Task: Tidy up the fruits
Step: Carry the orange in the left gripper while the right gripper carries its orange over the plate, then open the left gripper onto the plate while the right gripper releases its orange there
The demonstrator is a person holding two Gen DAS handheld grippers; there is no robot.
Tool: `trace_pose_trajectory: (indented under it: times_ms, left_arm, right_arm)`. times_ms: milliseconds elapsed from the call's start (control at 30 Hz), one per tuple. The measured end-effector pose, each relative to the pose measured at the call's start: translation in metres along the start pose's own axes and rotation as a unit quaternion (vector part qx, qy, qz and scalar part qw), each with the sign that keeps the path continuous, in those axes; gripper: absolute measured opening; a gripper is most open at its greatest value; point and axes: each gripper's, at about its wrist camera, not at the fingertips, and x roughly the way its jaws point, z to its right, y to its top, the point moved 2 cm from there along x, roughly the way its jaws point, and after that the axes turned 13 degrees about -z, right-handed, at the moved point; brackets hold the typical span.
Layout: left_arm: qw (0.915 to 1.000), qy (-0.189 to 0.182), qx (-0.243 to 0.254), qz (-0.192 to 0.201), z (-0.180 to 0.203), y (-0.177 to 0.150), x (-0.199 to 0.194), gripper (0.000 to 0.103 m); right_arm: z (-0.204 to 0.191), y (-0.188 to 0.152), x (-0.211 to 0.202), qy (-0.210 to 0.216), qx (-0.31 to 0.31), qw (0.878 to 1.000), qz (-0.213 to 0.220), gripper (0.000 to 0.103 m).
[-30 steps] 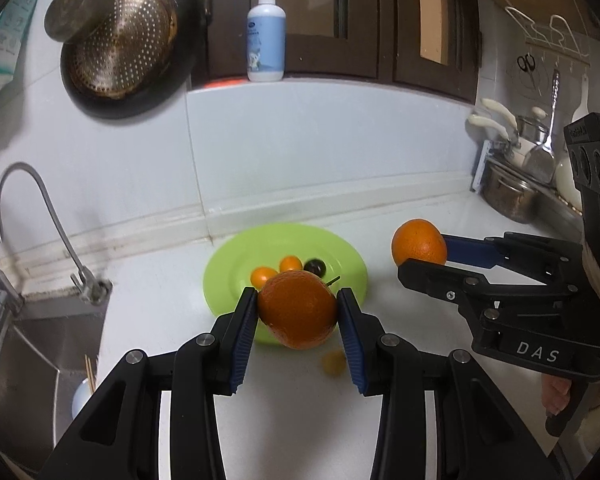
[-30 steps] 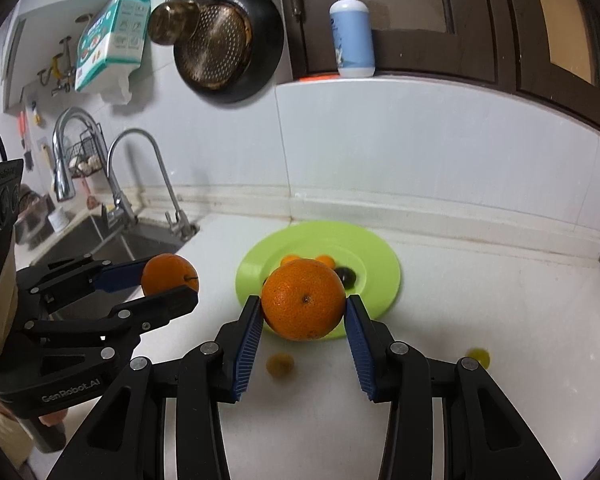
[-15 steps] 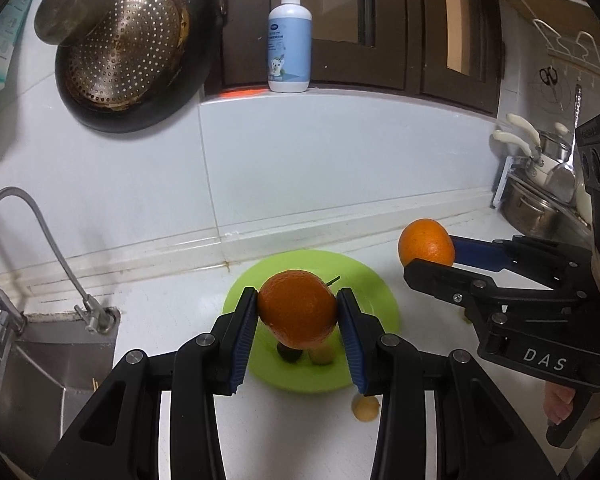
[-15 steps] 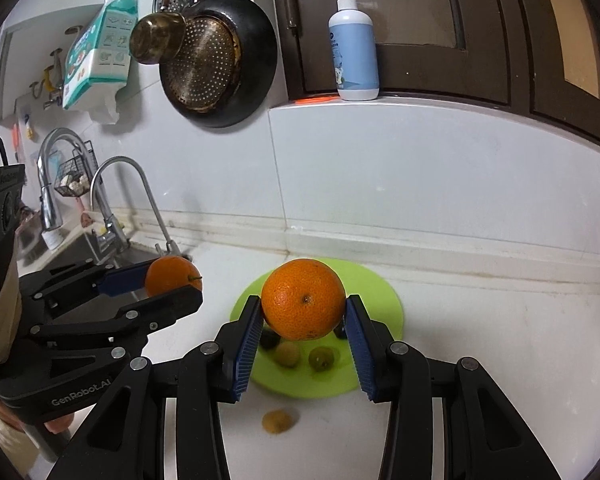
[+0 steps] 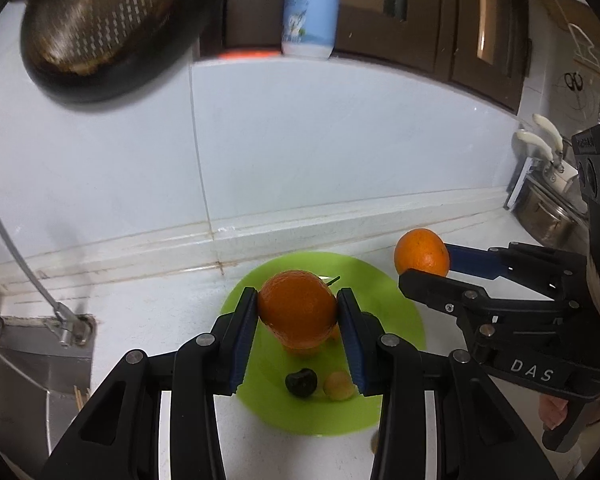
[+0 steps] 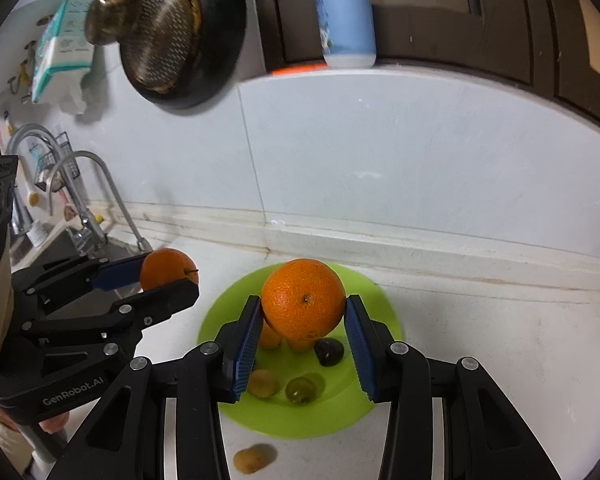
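My left gripper (image 5: 298,312) is shut on an orange (image 5: 298,307) and holds it above the green plate (image 5: 396,320). My right gripper (image 6: 303,312) is shut on a second orange (image 6: 303,299) above the same plate (image 6: 376,312). Each gripper shows in the other's view, the right one (image 5: 424,266) to the right, the left one (image 6: 168,276) to the left. On the plate lie a dark fruit (image 6: 329,352), a green one (image 6: 300,390), a yellowish one (image 6: 262,382) and small orange fruits (image 6: 270,338). A small yellowish fruit (image 6: 252,458) lies on the counter in front of the plate.
A sink (image 5: 32,376) with a faucet (image 6: 96,184) is at the left. The tiled wall is just behind the plate, with a hanging pan (image 6: 180,32) and a soap bottle (image 6: 344,16) on a ledge. Pots (image 5: 548,216) stand at the far right.
Both grippers, each still holding its orange, have moved forward over the plate and closer to the wall. The plate's small fruits now sit nearer and under the oranges.
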Motion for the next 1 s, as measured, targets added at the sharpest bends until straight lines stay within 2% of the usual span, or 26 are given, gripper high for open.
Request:
trace_pose_trajectory:
  times_ms: [533, 1000]
  left_arm:
    - [0.9976, -0.004, -0.016, -0.068, -0.021, 0.019, 0.079, 0.04]
    - [0.9913, -0.007, -0.023, -0.129, -0.021, 0.022, 0.118, 0.04]
  right_arm:
    - [0.025, 0.014, 0.079, -0.01, 0.008, 0.997, -0.077, 0.043]
    - [0.034, 0.01, 0.109, -0.007, 0.025, 0.993, -0.113, 0.043]
